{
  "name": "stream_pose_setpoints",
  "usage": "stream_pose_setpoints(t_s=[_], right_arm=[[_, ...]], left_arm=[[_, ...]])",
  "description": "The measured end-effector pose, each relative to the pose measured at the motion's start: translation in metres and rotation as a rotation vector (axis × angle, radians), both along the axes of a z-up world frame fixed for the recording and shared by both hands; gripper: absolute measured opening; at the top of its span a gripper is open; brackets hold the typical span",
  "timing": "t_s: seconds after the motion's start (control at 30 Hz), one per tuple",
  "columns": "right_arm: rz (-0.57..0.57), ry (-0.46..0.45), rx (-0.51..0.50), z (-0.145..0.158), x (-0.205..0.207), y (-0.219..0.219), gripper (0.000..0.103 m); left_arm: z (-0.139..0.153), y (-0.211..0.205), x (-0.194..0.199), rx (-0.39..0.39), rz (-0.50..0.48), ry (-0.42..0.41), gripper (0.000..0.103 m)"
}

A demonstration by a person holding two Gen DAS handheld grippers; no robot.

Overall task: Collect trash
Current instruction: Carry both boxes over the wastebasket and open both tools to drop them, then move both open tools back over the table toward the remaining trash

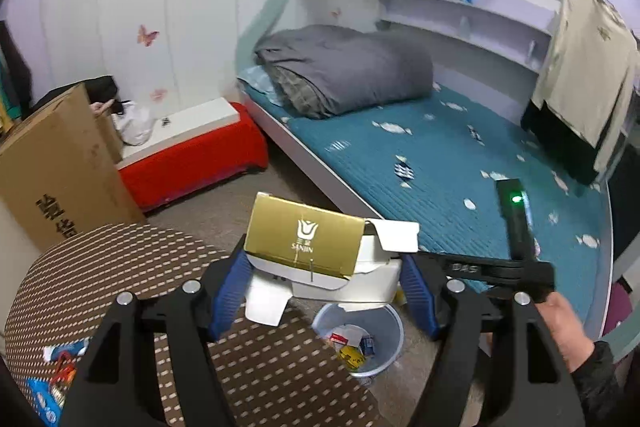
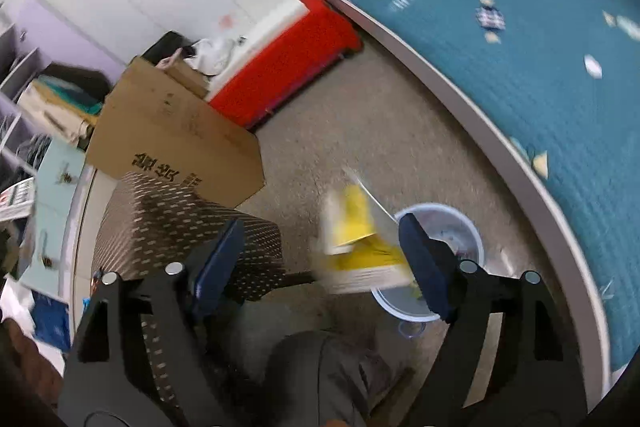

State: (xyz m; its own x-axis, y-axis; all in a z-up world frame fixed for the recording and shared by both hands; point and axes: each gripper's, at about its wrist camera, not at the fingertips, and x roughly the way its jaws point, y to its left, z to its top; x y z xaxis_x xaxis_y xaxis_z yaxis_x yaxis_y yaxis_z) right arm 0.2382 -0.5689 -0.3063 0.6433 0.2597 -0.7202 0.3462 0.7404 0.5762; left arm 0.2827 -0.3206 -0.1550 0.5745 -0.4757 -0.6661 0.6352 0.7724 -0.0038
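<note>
— Well, start at the left: what are the left tongs (image 1: 324,291) doing?

— They are clenched on a gold-and-white carton (image 1: 320,259), flaps hanging loose, one blue pad pressing each side. The carton sits squarely between the pads, held out past the edge of the patterned worktop (image 1: 132,267) and above the pale blue bin (image 1: 360,335) on the floor. That placement looks deliberate: carried over the bin so a release would likely drop it in.

— Is the bin already in use?

— Yes, a few scraps and small packets lie in its bottom, so some of the collecting seems done.

— What else is left on that side?

— Some blue and red wrappers (image 1: 56,379) at the worktop's near-left edge, probably still to be picked up.

— And further right?

— A hand (image 1: 568,331) in a dark sleeve holds the other tool beside the bed (image 1: 460,163).

— What about the right tongs (image 2: 320,267)?

— They stand released, pads wide apart. A blurred yellow-and-white box (image 2: 360,247) is between them, close to the right-hand pad; whether it touches that pad cannot be told, and the left-hand pad is clear of it. It appears to be dropping.

— Toward what?

— The bin (image 2: 452,215), whose rim lies just beyond and partly beneath the box, near the bed's curved edge.
</note>
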Motion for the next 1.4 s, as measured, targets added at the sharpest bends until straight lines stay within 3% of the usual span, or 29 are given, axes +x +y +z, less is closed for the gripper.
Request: stream_pose_setpoints(t_s=[0.13, 0.5, 0.57, 0.73, 0.97, 1.4], right_arm=[[-0.035, 0.009, 0.036, -0.012, -0.007, -0.014, 0.079], [-0.142, -0.003, 0.029, -0.008, -0.043, -0.059, 0.083], [-0.147, -0.005, 0.027, -0.007, -0.045, -0.06, 0.084], [-0.14, -0.009, 0.03, -0.005, -0.046, -0.056, 0.085], [-0.134, -0.016, 0.012, 0.006, -0.047, -0.038, 0.097], [-0.085, -0.069, -0.107, 0.065, -0.051, 0.02, 0.097]], left_arm=[[-0.019, -0.029, 0.005, 0.037, -0.049, 0.03, 0.068], [-0.083, -0.097, 0.02, 0.184, -0.163, 0.15, 0.069], [-0.092, -0.105, 0.026, 0.203, -0.162, 0.168, 0.083], [-0.103, -0.115, 0.037, 0.241, -0.146, 0.183, 0.093], [-0.09, -0.092, 0.034, 0.216, -0.1, 0.164, 0.093], [-0.023, -0.022, -0.008, 0.059, -0.053, 0.067, 0.094]])
